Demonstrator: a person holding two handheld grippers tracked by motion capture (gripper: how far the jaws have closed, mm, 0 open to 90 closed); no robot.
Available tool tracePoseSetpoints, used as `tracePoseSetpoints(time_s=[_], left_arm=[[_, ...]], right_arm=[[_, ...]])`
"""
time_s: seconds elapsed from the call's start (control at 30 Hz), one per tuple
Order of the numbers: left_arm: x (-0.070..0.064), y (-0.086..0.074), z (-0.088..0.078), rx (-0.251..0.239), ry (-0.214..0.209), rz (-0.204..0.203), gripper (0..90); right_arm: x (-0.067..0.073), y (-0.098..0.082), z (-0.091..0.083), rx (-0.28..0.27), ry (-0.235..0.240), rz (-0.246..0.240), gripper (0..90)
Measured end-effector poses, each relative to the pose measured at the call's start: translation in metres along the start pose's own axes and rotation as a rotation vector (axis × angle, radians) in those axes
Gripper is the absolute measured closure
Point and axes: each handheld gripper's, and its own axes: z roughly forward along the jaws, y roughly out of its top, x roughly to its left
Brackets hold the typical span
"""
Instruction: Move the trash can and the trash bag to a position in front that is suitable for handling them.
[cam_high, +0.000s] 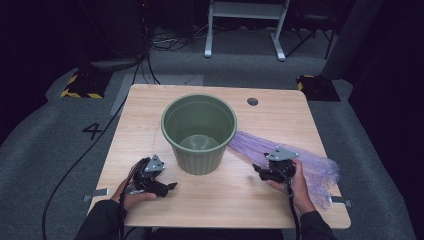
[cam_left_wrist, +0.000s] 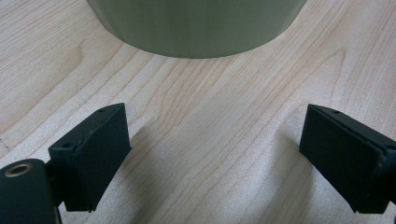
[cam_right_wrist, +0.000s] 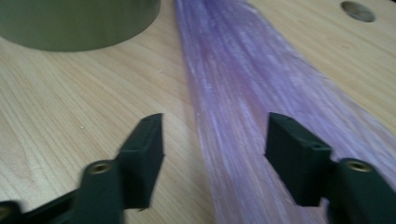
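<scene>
A green ribbed plastic bin (cam_high: 199, 132) stands upright in the middle of the wooden table (cam_high: 150, 105). A flat, translucent purple plastic bag (cam_high: 307, 167) lies to its right, stretching toward the table's right edge. My left gripper (cam_high: 170, 186) is near the front left, pointing at the bin's base (cam_left_wrist: 196, 23); its jaws are open with bare wood between them (cam_left_wrist: 215, 154). My right gripper (cam_high: 260, 172) is at the front right, open, with its jaws astride the purple bag (cam_right_wrist: 243, 93) and nothing pinched (cam_right_wrist: 215, 149). The bin's base (cam_right_wrist: 74, 18) shows at the upper left of that view.
A round cable hole (cam_high: 252, 101) is set in the table's far side, also visible as a hole (cam_right_wrist: 357, 10) beyond the bag. Grey carpet, cables and a white frame stand (cam_high: 245, 25) surround the table. A metal bracket (cam_high: 97, 193) sticks out at the front left edge.
</scene>
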Motion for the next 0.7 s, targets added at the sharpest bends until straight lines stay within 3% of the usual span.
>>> tracePoseSetpoints(time_s=[0.17,0.37,0.43,0.6,0.7], left_arm=[[0.0,0.0,0.0,0.0,0.0,0.0,8.2],[0.0,0.0,0.0,0.0,-0.001,0.001,8.2],[0.0,0.0,0.0,0.001,-0.002,0.003,8.2],[0.001,0.0,0.001,-0.001,-0.007,0.007,8.1],[0.001,0.001,0.001,0.0,-0.01,0.009,8.0]], right_arm=[[-0.01,-0.006,0.011,0.038,-0.024,0.05,17.2],[-0.021,-0.01,0.023,0.051,-0.037,0.106,17.8],[-0.025,-0.011,0.024,0.05,-0.04,0.101,17.9],[-0.035,-0.012,0.03,0.038,0.001,0.151,16.7],[-0.038,-0.013,0.033,0.04,0.002,0.155,20.0]])
